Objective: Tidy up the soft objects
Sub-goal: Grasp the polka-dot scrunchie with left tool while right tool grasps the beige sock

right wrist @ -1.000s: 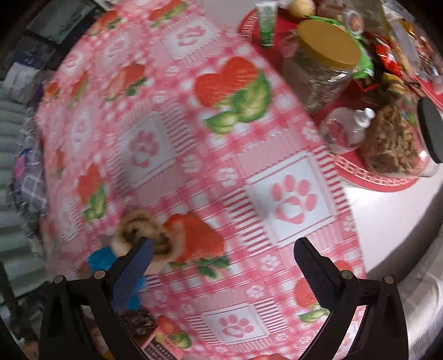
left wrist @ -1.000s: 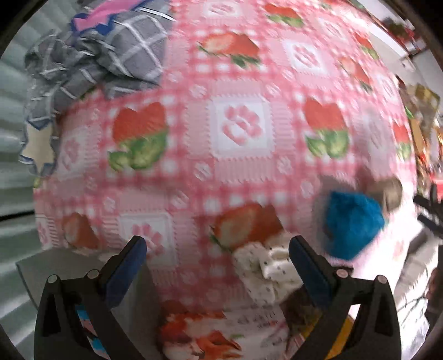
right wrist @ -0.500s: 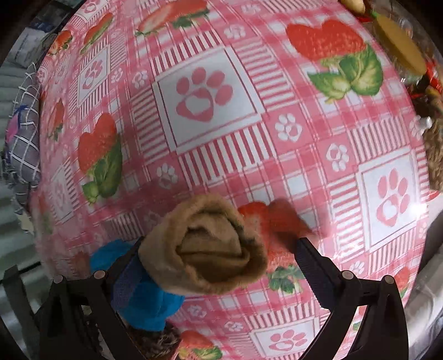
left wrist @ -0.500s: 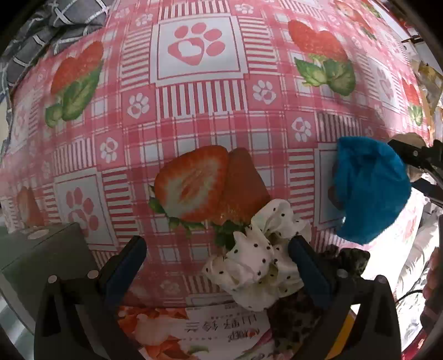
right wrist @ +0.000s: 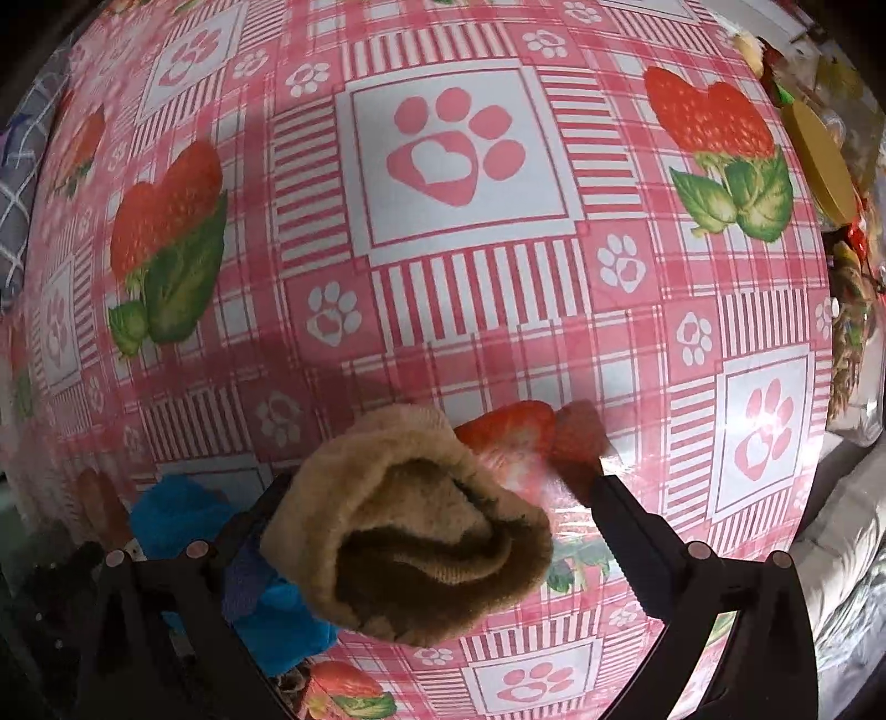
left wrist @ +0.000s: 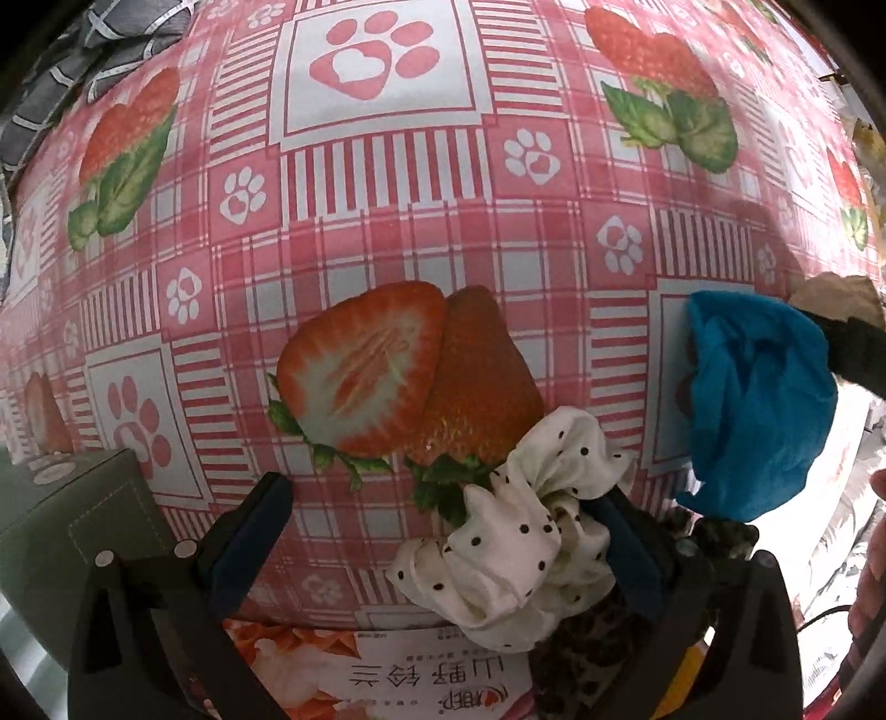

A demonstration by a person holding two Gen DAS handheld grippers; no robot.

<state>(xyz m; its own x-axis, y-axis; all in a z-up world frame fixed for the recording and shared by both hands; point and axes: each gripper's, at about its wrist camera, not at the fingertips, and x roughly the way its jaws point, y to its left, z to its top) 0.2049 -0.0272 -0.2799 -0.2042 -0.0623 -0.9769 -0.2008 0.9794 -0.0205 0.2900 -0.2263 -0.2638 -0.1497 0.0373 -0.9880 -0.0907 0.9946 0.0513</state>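
Note:
A white polka-dot scrunchie [left wrist: 515, 531] lies on the pink strawberry tablecloth [left wrist: 387, 221], resting against the right finger of my open left gripper [left wrist: 440, 495]. Part of it overlaps a leopard-print scrunchie [left wrist: 598, 659]. To the right sits a crumpled blue cloth [left wrist: 758, 404]. In the right wrist view a rolled tan fleecy sock [right wrist: 421, 526] sits between the fingers of my open right gripper [right wrist: 440, 498], nearer the left finger. The blue cloth [right wrist: 171, 515] lies just behind and below that finger.
A grey-green box [left wrist: 72, 515] stands by the left gripper's left finger, and a printed packet [left wrist: 415, 681] lies under it. A grey plaid cloth [left wrist: 83, 44] lies far left. Jars, one gold-lidded [right wrist: 819, 160], crowd the table's right side.
Both grippers have dropped closer to the table. The left one closed in on the white scrunchie; the right one moved forward until the tan sock sat between its fingers. Both stayed open.

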